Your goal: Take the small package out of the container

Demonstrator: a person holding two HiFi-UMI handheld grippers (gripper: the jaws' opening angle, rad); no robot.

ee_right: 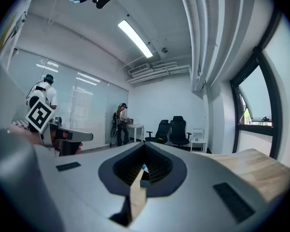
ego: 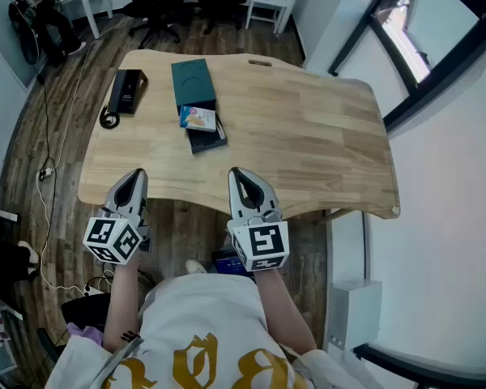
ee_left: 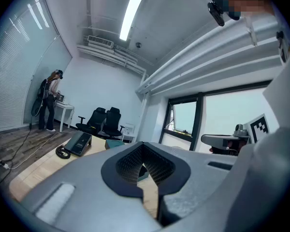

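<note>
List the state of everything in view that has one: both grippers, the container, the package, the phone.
left gripper: shut, empty, held at the near edge of the table.
right gripper: shut, empty, at the same edge.
container: open, with its dark tray drawn out toward the person.
small package: lying on the drawn-out tray, not yet taken out, untouched.
telephone: flat on the table, left of the container.

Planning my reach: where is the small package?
In the head view the small package lies on the table, left of centre, at the near end of the teal container, right of the black phone.
</note>
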